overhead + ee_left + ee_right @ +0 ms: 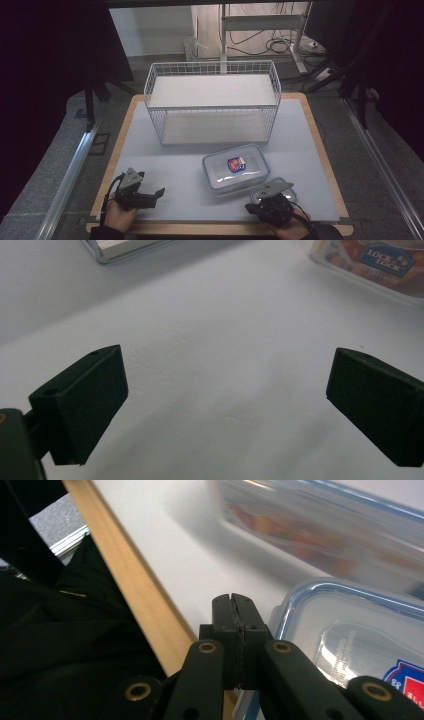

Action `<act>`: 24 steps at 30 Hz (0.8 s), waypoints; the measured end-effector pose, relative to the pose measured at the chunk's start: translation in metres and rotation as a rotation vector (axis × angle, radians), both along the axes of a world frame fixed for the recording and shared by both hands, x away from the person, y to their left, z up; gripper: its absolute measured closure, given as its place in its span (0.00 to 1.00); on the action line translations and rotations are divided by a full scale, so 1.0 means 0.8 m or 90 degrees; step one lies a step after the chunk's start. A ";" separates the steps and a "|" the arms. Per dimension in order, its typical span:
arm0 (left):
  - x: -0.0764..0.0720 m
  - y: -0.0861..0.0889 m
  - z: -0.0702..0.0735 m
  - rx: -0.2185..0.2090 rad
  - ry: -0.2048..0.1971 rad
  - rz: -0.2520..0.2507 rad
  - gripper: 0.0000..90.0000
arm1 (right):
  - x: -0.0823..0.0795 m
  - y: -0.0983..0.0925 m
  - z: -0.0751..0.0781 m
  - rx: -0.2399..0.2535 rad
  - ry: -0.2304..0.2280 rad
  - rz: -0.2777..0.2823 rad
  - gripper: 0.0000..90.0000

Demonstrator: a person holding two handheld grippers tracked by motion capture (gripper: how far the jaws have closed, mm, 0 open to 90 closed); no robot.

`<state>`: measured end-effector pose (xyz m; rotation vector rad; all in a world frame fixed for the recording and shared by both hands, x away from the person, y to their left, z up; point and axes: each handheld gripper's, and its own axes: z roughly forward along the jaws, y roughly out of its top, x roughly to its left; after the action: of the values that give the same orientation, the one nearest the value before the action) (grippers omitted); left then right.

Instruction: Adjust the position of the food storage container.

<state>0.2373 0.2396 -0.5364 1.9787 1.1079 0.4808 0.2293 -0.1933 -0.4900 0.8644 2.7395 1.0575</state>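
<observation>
The right gripper (235,600) was clenched on nothing beside a lid (350,630) at the table's (165,170) near edge, just before the clear container (236,168), while the left gripper (225,400) was held released, presumably in readiness.

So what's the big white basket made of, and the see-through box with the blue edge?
The basket looks like thin metal wire coated white: an open grid you can see through. The box seems clear, glossy plastic: it shines, with a blue rim and a sticker.
</observation>
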 end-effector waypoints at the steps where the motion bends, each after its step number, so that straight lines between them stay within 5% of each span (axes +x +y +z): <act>1: 0.000 0.000 0.000 0.000 0.000 0.000 0.03 | 0.000 0.000 0.000 0.000 0.000 0.000 1.00; 8: -0.003 0.004 0.001 -0.017 -0.002 0.010 0.03 | 0.020 -0.032 0.001 0.010 0.001 -0.046 1.00; 24: -0.008 -0.001 0.004 -0.006 -0.005 0.014 0.03 | 0.044 -0.087 0.003 0.019 -0.013 -0.127 1.00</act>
<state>0.2311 0.2391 -0.5329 1.9572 1.1254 0.4932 0.2647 -0.2627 -0.4879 1.0971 2.5610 1.0652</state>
